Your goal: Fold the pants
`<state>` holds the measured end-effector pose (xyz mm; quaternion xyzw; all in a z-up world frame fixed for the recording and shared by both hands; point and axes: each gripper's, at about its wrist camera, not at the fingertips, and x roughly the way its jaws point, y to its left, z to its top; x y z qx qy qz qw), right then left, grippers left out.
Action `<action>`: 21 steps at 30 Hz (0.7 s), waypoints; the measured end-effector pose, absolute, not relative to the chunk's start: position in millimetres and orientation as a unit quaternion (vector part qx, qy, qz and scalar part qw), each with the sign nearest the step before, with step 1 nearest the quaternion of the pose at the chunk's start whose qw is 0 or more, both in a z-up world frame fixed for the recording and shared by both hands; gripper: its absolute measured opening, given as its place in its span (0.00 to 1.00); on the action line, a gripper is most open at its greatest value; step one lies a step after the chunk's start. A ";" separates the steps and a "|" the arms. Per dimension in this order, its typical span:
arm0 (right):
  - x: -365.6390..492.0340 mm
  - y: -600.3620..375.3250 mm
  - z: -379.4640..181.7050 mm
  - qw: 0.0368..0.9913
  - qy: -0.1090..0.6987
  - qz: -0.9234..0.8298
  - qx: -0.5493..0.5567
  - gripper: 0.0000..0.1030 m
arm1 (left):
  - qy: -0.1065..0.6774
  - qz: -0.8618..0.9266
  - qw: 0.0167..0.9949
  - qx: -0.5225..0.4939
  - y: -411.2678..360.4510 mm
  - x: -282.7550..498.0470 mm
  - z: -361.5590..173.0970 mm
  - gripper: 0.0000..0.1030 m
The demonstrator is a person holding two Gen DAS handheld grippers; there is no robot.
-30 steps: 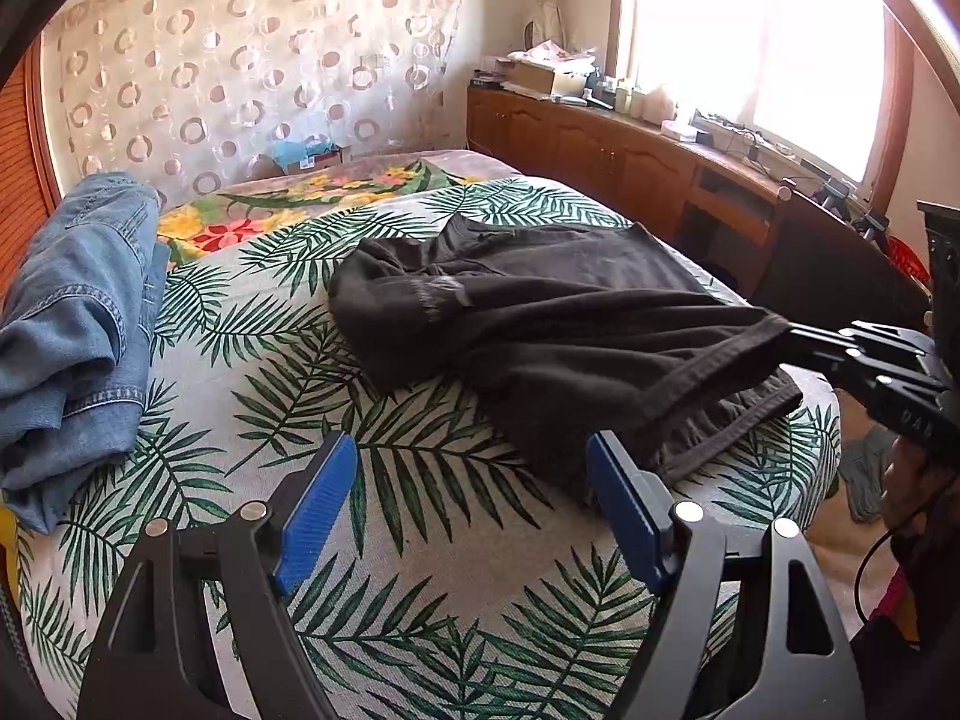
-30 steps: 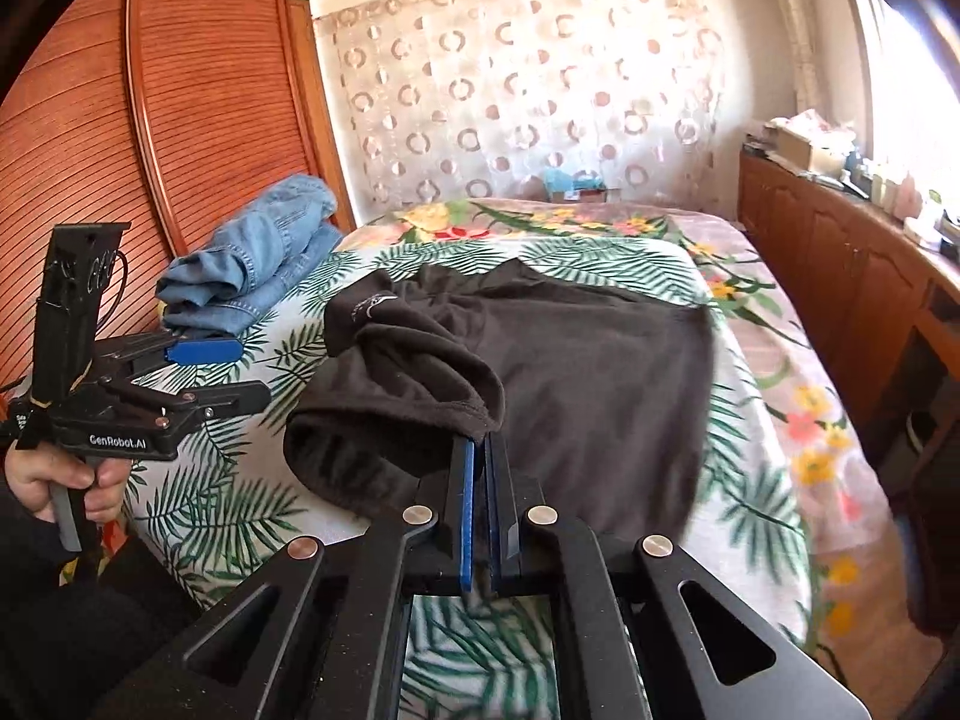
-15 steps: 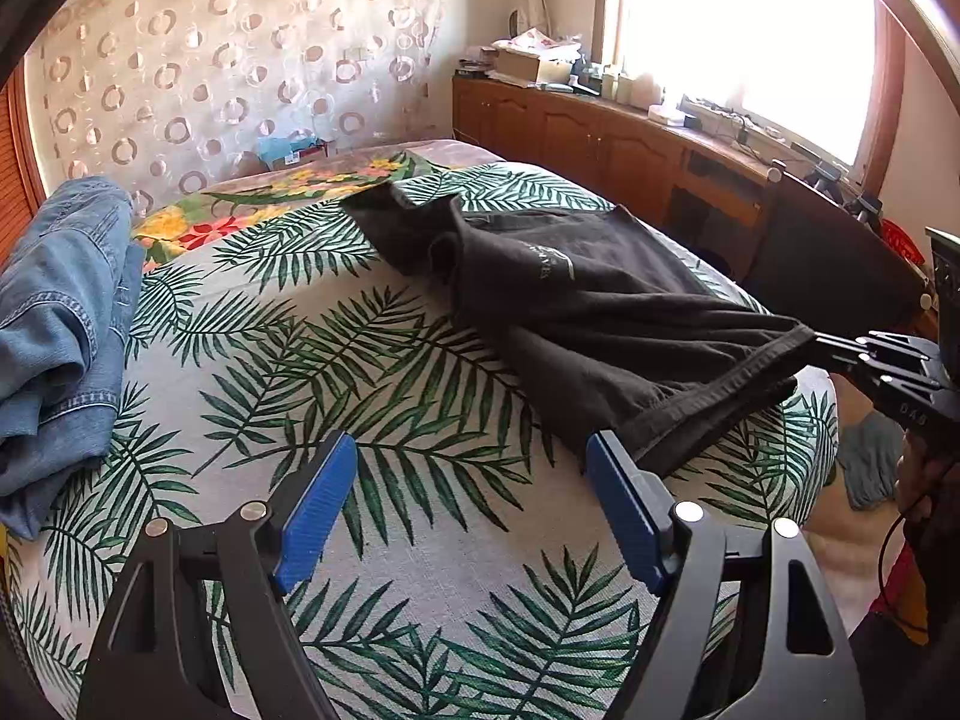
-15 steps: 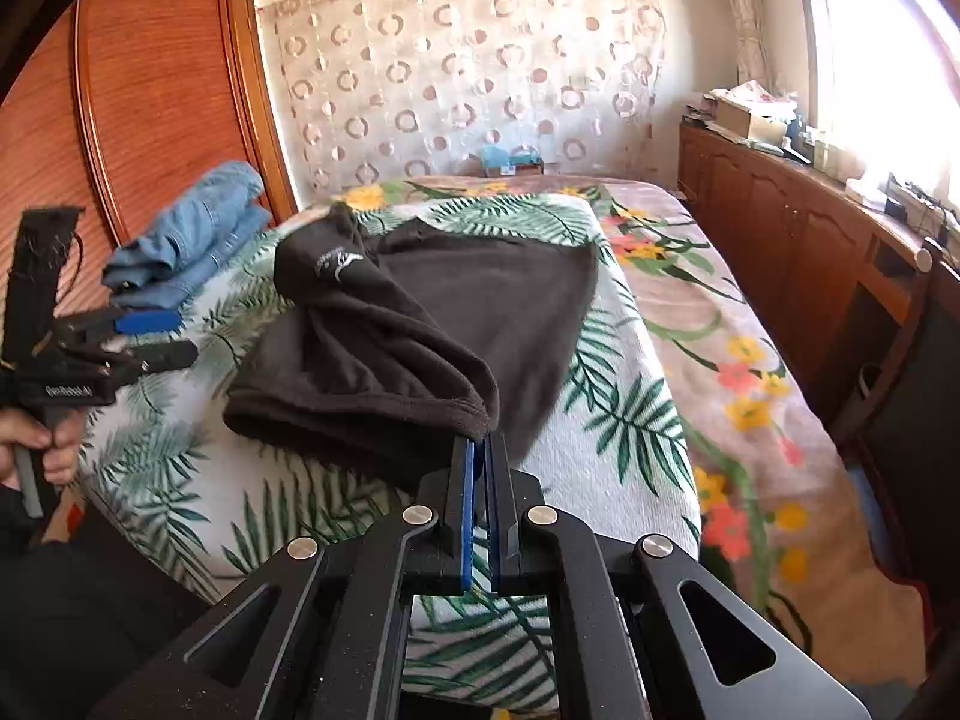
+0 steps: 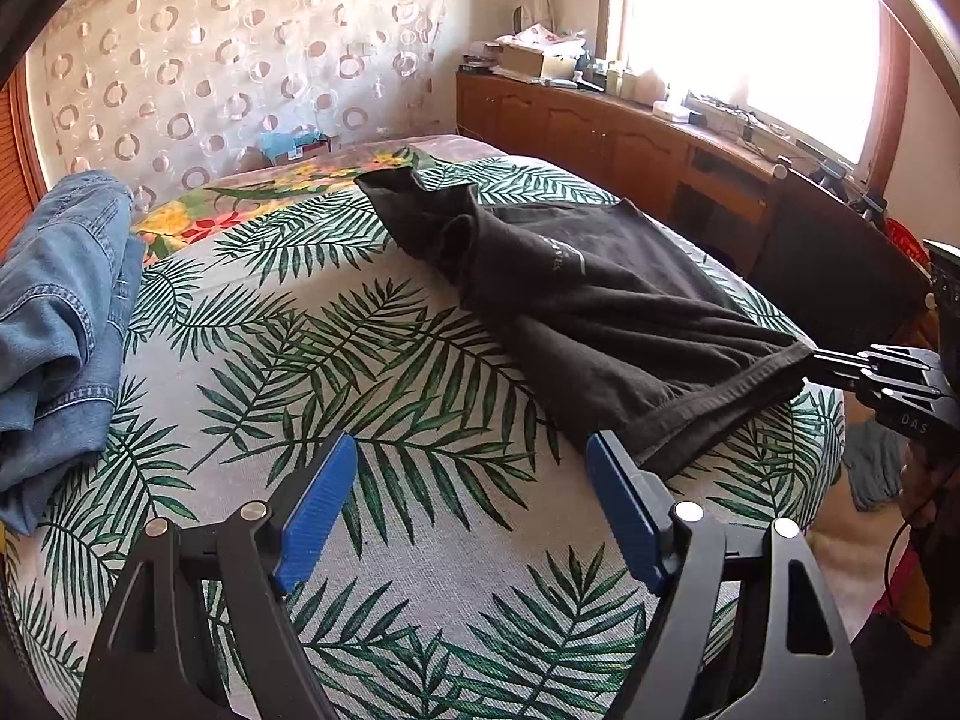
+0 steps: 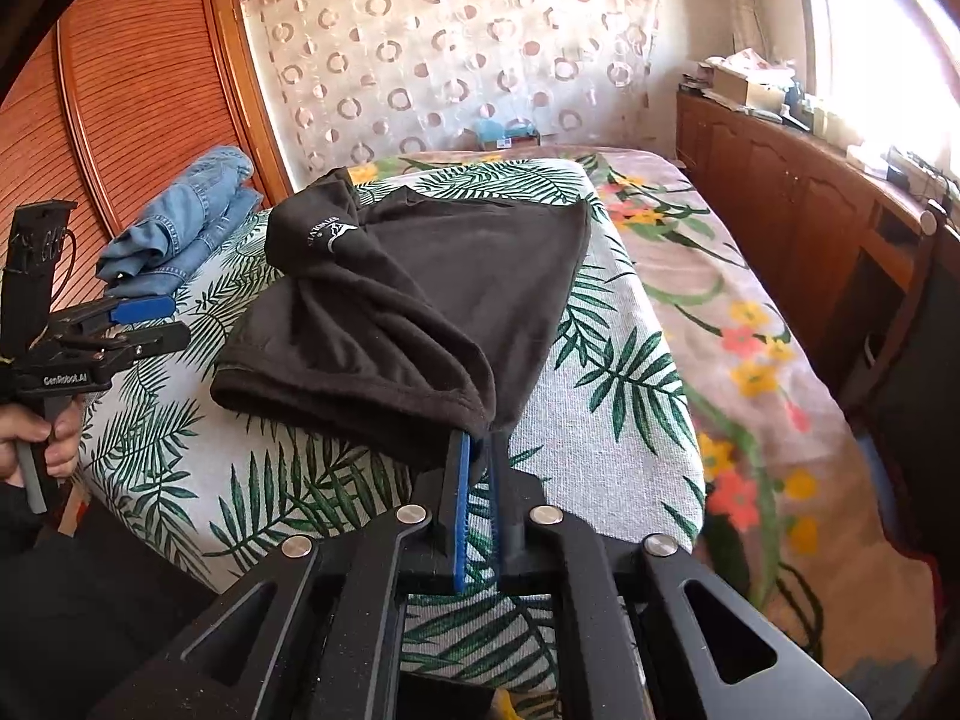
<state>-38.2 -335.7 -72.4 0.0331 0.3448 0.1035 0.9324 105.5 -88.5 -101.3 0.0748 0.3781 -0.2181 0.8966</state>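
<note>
Dark brown pants (image 5: 606,312) lie stretched across the palm-leaf bedspread (image 5: 372,372), legs bunched toward the far end. My right gripper (image 6: 478,438) is shut on the waistband corner of the pants (image 6: 414,324) at the near edge of the bed; it also shows in the left wrist view (image 5: 840,360). My left gripper (image 5: 468,480) is open and empty above the bedspread, just left of the waistband hem. It also shows in the right wrist view (image 6: 144,318), open, left of the pants.
A pile of blue jeans (image 5: 60,312) lies at the left side of the bed, also in the right wrist view (image 6: 186,216). Wooden cabinets (image 5: 630,138) run under the window at the right. A wooden wardrobe (image 6: 120,108) stands at the left.
My right gripper has pulled the waistband toward the near right edge of the bed, drawing the pants out long and flatter. My left gripper stayed open and moved slightly closer to the hem.
</note>
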 end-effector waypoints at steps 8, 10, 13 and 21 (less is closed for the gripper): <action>-39.7 -346.7 -55.8 0.944 0.313 0.102 0.035 0.16 | 0.375 -0.205 0.902 0.064 -78.5 109.9 -99.5 0.77; -33.9 -343.2 -49.3 0.946 0.305 0.105 0.031 0.19 | 0.375 -0.202 0.903 0.063 -75.4 111.1 -99.6 0.77; -21.0 -331.2 -38.9 0.949 0.289 0.121 0.027 0.25 | 0.374 -0.196 0.904 0.059 -70.4 112.5 -99.4 0.77; 27.8 -271.6 -30.8 0.934 0.290 0.211 0.002 0.25 | 0.372 -0.182 0.909 0.051 -56.3 116.8 -97.2 0.77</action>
